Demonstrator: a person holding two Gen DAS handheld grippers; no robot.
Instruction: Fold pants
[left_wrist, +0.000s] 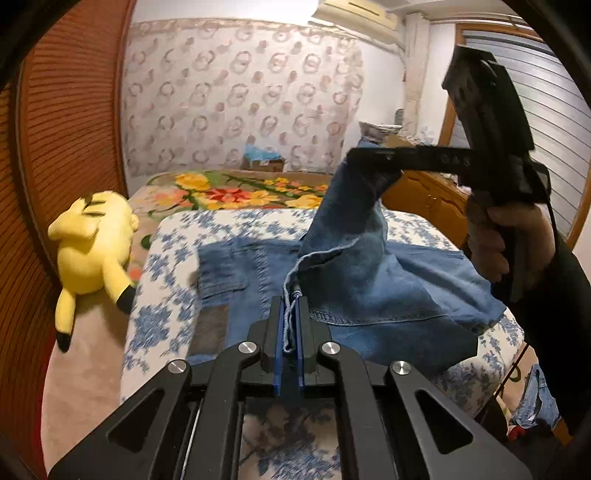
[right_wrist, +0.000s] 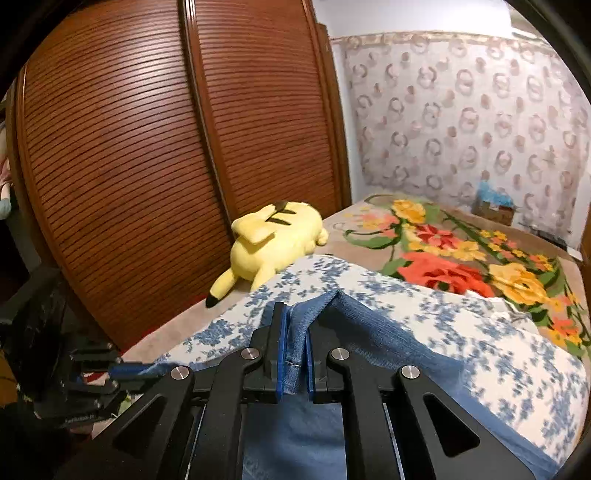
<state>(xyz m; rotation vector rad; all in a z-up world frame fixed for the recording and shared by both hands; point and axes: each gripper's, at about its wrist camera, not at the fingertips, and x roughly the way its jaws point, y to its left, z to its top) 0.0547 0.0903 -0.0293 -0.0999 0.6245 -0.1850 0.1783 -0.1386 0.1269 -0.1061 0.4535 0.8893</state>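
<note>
Blue jeans (left_wrist: 369, 280) lie on a bed cover printed with blue flowers (left_wrist: 166, 266); the waistband end lies flat at the far left. My left gripper (left_wrist: 290, 302) is shut on a frayed hem edge, which it holds just above the bed. My right gripper (left_wrist: 369, 162), held by a hand (left_wrist: 498, 240), pinches another part of the leg and holds it high, so the denim hangs in a cone. In the right wrist view, the right gripper (right_wrist: 295, 314) is shut on a denim fold (right_wrist: 388, 332). The left gripper (right_wrist: 129, 369) shows at the lower left.
A yellow plush toy (left_wrist: 92, 240) lies beside the bed's left edge, against a slatted wooden wardrobe (right_wrist: 129, 147). A flowered blanket (right_wrist: 461, 258) covers the far part of the bed, with a cardboard box (left_wrist: 264, 160) behind it. A wooden dresser (left_wrist: 424, 199) stands on the right.
</note>
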